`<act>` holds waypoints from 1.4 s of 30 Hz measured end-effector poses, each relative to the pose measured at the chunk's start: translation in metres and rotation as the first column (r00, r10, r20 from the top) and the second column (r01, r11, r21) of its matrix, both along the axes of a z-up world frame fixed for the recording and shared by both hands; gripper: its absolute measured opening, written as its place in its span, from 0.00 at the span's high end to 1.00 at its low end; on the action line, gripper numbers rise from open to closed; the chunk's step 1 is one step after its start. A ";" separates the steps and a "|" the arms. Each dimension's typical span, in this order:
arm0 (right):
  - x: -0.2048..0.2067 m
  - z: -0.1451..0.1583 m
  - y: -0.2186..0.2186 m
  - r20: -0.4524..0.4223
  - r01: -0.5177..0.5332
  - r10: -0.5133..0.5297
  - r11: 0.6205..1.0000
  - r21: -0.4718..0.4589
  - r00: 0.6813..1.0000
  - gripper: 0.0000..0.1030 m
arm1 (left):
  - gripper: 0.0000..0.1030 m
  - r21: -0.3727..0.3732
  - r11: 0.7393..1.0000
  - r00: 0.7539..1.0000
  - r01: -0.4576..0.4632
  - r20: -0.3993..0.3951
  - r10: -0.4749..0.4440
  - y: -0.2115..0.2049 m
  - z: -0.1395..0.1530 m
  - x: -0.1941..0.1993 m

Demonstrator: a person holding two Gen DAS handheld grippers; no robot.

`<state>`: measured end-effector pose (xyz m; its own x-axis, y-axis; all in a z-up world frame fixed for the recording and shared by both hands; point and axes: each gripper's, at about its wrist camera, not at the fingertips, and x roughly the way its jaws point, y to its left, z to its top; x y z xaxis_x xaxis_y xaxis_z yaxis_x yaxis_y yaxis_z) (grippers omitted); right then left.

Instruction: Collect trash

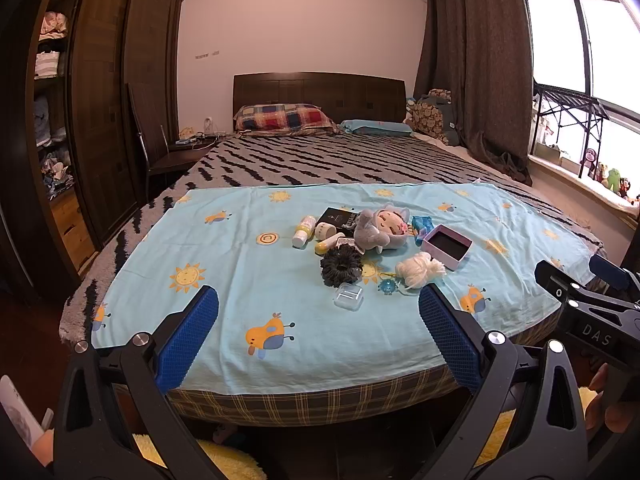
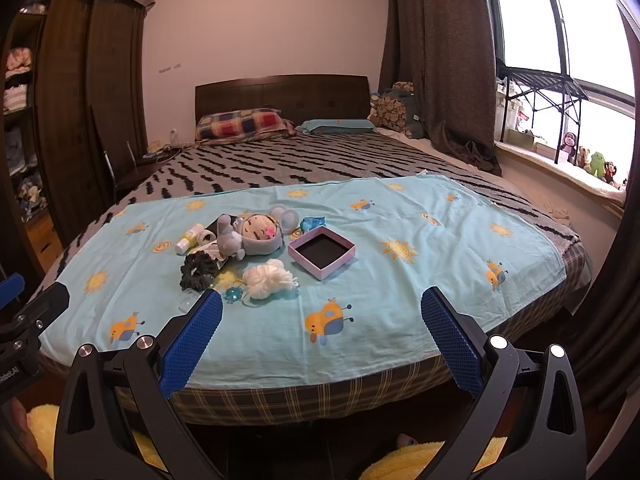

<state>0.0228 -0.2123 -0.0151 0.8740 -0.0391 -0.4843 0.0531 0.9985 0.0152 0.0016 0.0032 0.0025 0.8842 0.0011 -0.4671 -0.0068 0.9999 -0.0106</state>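
A light blue cloth (image 1: pixel 240 264) (image 2: pixel 400 304) covers the bed's foot. On it lies a cluster: a grey plush doll (image 1: pixel 382 226) (image 2: pixel 252 236), an open pink box (image 1: pixel 447 246) (image 2: pixel 322 252), a white yarn ball (image 1: pixel 418 270) (image 2: pixel 268 278), a dark scrunchie (image 1: pixel 341 268) (image 2: pixel 197 270), a clear plastic case (image 1: pixel 349 297), small bottles (image 1: pixel 303 231) (image 2: pixel 189 239), a black box (image 1: pixel 338 218) and a blue wrapper (image 1: pixel 423 226) (image 2: pixel 314 224). My left gripper (image 1: pixel 318 336) and right gripper (image 2: pixel 322 340) both stand open and empty, short of the pile.
Beyond the cloth lies a striped blanket (image 1: pixel 340 160) with pillows (image 1: pixel 280 118) at the headboard. A dark wardrobe (image 1: pixel 100 120) stands left, a curtain (image 1: pixel 476 72) and window sill with toys (image 2: pixel 588 164) right. Yellow fluffy slippers (image 1: pixel 224 460) (image 2: pixel 420 462) show below the bed edge.
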 end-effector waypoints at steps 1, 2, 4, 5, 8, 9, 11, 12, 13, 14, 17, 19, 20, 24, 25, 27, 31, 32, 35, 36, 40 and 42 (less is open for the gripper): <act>0.000 0.000 -0.001 0.001 0.000 0.000 1.000 0.001 1.000 0.03 | 0.08 0.000 1.000 1.000 0.001 0.001 -0.001 0.000 0.000 0.000; 0.000 0.001 0.001 0.001 0.000 0.000 1.000 0.002 1.000 0.03 | 0.08 0.000 1.000 1.000 -0.004 -0.001 0.004 0.000 0.000 -0.001; 0.000 0.001 0.000 0.002 0.000 0.000 1.000 0.001 1.000 0.03 | 0.08 0.001 1.000 1.000 -0.004 0.000 0.004 0.000 0.001 -0.001; 0.000 0.000 0.001 0.002 0.001 -0.001 1.000 0.001 1.000 0.03 | 0.08 0.001 1.000 1.000 -0.004 0.000 0.004 0.000 0.001 -0.001; -0.001 0.002 0.002 0.003 0.002 -0.002 1.000 0.003 1.000 0.03 | 0.08 0.000 1.000 1.000 -0.003 0.001 0.003 0.000 0.002 0.001; 0.000 0.002 0.002 0.003 0.002 -0.002 1.000 0.003 1.000 0.03 | 0.08 0.000 1.000 1.000 -0.004 0.001 0.004 0.001 0.002 0.002; 0.000 0.002 0.003 0.004 0.002 -0.002 1.000 0.003 1.000 0.03 | 0.08 0.001 1.000 1.000 -0.004 0.000 0.004 0.001 0.002 0.004; 0.000 0.001 0.003 0.004 0.002 -0.002 1.000 0.004 1.000 0.03 | 0.08 0.000 1.000 1.000 -0.004 0.002 0.004 0.000 0.002 -0.002; 0.000 0.001 0.001 0.005 0.002 -0.002 1.000 0.005 1.000 0.03 | 0.08 0.001 1.000 1.000 -0.005 0.003 0.005 0.000 0.001 -0.002; -0.002 0.003 0.000 0.007 0.000 0.000 1.000 0.008 1.000 0.03 | 0.08 0.002 1.000 1.000 -0.004 0.003 0.004 0.000 0.001 -0.002; -0.002 0.004 0.001 0.010 -0.002 0.002 1.000 0.009 1.000 0.03 | 0.08 0.001 1.000 1.000 -0.003 0.004 0.003 0.000 0.002 -0.002; -0.003 0.004 0.000 0.011 -0.002 0.002 1.000 0.010 1.000 0.03 | 0.08 0.000 1.000 1.000 -0.003 0.005 0.003 0.001 0.002 -0.001; -0.003 0.005 0.001 0.011 -0.001 0.001 1.000 0.011 1.000 0.03 | 0.08 0.001 1.000 1.000 -0.006 0.007 0.006 -0.002 0.008 -0.006; -0.004 0.004 0.001 0.012 -0.002 0.002 1.000 0.011 1.000 0.03 | 0.08 0.000 1.000 1.000 -0.007 0.006 0.007 -0.002 0.011 -0.005; -0.003 0.004 0.000 0.012 -0.002 0.002 1.000 0.010 1.000 0.03 | 0.08 0.001 1.000 1.000 -0.006 0.008 0.006 -0.002 0.009 -0.007; -0.003 0.004 0.000 0.012 -0.001 0.001 1.000 0.010 1.000 0.03 | 0.08 0.000 1.000 1.000 -0.005 0.007 0.005 -0.002 0.011 -0.007; -0.003 0.004 0.000 0.012 0.000 0.000 1.000 0.009 1.000 0.03 | 0.08 0.002 1.000 1.000 -0.004 0.009 0.004 -0.003 0.012 -0.008; -0.004 0.004 0.001 0.012 0.000 0.000 1.000 0.009 1.000 0.03 | 0.08 0.002 1.000 1.000 -0.005 0.009 0.005 -0.003 0.011 -0.008; -0.004 0.004 0.001 0.013 -0.001 0.001 1.000 0.011 1.000 0.03 | 0.08 0.000 1.000 1.000 -0.006 0.008 0.006 -0.003 0.014 -0.007; -0.004 0.004 0.000 0.013 -0.001 0.001 1.000 0.010 1.000 0.03 | 0.08 0.000 1.000 1.000 -0.006 0.007 0.006 -0.003 0.015 -0.007; -0.003 0.002 -0.001 0.016 -0.002 0.001 1.000 0.007 1.000 0.03 | 0.08 0.001 1.000 1.000 -0.006 0.007 0.006 -0.003 0.012 -0.008; 0.000 -0.001 0.001 0.017 0.001 -0.001 1.000 -0.002 1.000 0.03 | 0.08 0.000 1.000 1.000 -0.006 0.003 0.006 -0.004 0.014 -0.008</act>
